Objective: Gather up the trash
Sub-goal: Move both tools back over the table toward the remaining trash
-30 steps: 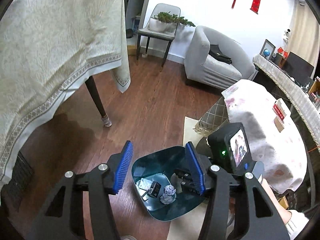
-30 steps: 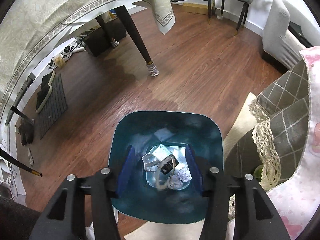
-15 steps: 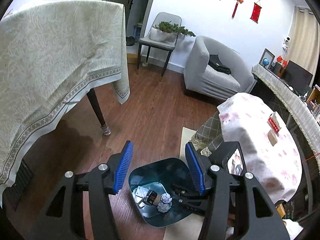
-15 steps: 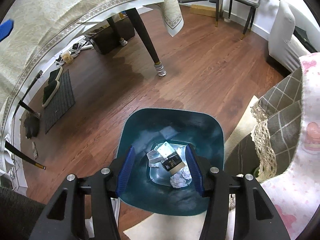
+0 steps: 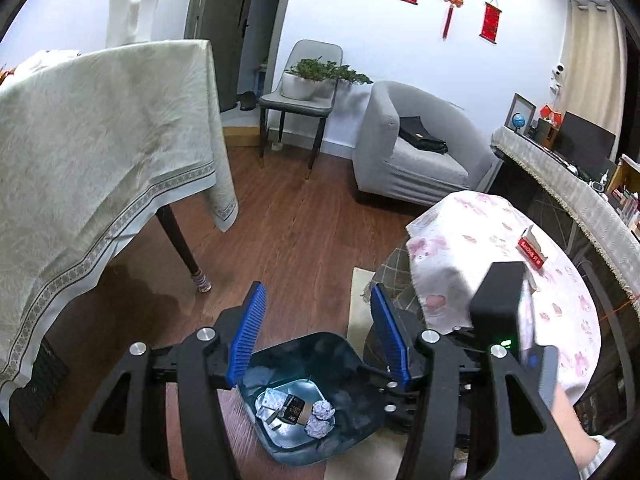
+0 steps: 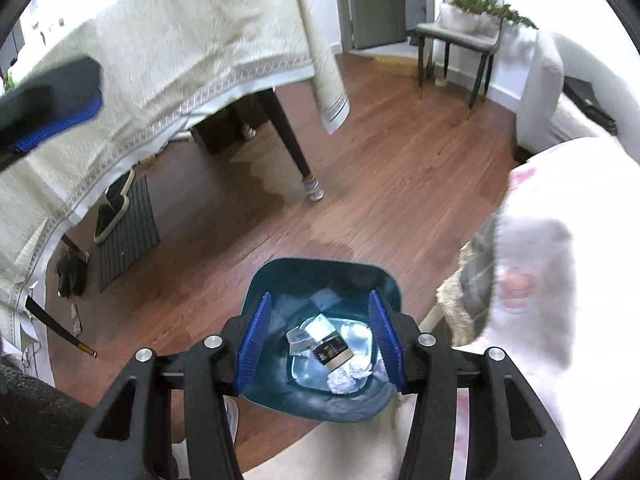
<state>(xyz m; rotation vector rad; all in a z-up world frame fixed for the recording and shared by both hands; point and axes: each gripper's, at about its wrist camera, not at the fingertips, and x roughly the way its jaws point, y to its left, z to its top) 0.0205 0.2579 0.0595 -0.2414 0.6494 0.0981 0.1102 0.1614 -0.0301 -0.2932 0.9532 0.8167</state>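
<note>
A dark teal trash bin point(image 5: 344, 356) stands on the wood floor; it also shows in the right wrist view point(image 6: 320, 276). Inside lie crumpled foil balls point(image 6: 346, 376), a black and tan packet point(image 6: 332, 354) and silver wrappers point(image 5: 270, 404). My left gripper point(image 5: 318, 340) is open and empty, high above the bin. My right gripper point(image 6: 318, 344) is open and empty, directly over the bin. The right gripper's body point(image 5: 500, 304) shows at the right in the left wrist view. A left fingertip point(image 6: 56, 120) shows blurred at upper left in the right wrist view.
A table with a cream cloth point(image 5: 100, 140) and dark leg point(image 5: 182, 248) stands left. A round table with pink-patterned cloth point(image 5: 500, 248) holds a red and white box point(image 5: 534, 246). A grey armchair point(image 5: 408, 152), a chair with a plant point(image 5: 304, 88) and a pale rug point(image 6: 360, 448) are around.
Both grippers have risen away from the bin, which now looks smaller and lower. The view has tilted up toward the room. Both stay open and empty.
</note>
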